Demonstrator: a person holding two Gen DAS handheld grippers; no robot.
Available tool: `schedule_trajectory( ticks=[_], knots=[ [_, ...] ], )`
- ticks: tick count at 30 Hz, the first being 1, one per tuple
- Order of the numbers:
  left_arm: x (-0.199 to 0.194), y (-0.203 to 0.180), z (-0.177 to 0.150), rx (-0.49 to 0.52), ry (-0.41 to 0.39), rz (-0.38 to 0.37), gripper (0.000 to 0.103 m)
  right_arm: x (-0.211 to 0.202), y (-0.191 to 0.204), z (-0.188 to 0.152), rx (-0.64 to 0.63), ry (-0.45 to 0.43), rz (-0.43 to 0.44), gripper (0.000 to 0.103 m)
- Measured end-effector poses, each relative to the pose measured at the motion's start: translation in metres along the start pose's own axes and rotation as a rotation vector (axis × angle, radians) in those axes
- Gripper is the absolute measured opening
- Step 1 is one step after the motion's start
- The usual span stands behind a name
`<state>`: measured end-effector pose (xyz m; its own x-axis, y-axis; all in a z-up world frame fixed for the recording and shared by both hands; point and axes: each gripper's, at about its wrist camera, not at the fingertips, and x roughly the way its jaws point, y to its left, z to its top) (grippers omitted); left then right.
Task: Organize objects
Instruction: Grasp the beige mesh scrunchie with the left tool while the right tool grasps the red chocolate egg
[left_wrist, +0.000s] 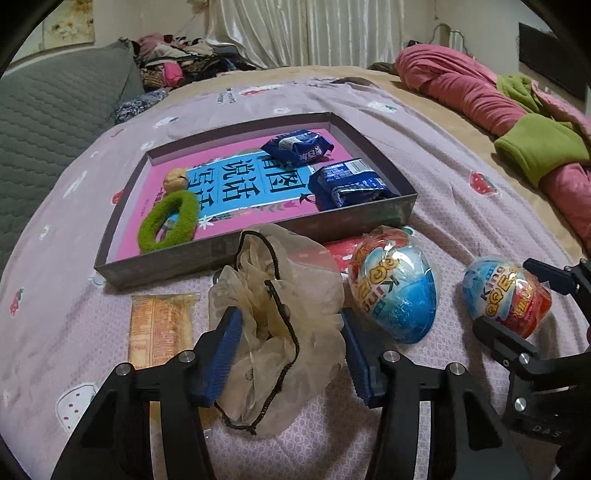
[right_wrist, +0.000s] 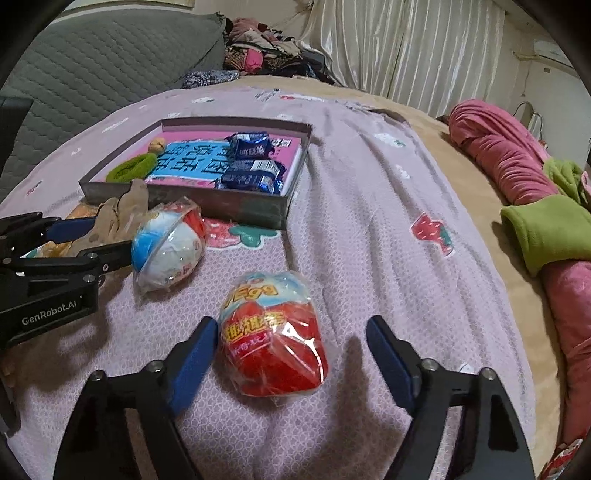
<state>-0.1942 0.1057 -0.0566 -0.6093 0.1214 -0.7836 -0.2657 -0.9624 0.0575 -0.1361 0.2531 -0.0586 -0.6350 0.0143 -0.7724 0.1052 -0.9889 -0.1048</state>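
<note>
Right now my left gripper (left_wrist: 291, 354) straddles the drawstring pouch (left_wrist: 277, 325), pads touching but unclosed, while my right gripper (right_wrist: 291, 354) gapes empty around the nearer Kinder egg (right_wrist: 273, 336).

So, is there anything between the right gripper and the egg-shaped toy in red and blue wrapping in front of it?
Nothing visible. The right gripper is open, and the egg-shaped toy in red and blue wrapping lies on the pink bedspread between its fingers, nearer the left one.
</note>
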Motion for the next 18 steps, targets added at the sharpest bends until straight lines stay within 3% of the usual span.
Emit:
schedule_trajectory(
  ticks=[7,12,18],
  knots=[
    [0.002,-0.002,-0.001,0.0,0.012,-0.024,0.031,0.005,0.001,-0.002,0.006,0.027,0.05,0.051],
    [-0.003,0.002,-0.001,-0.032,-0.002,-0.067,0.022,0.0,0.0,-0.001,0.009,0.011,0.065,0.051],
    [-0.013,0.008,-0.002,-0.06,-0.015,-0.08,0.02,-0.013,-0.003,0.003,0.025,-0.014,0.088,0.051]
  ],
)
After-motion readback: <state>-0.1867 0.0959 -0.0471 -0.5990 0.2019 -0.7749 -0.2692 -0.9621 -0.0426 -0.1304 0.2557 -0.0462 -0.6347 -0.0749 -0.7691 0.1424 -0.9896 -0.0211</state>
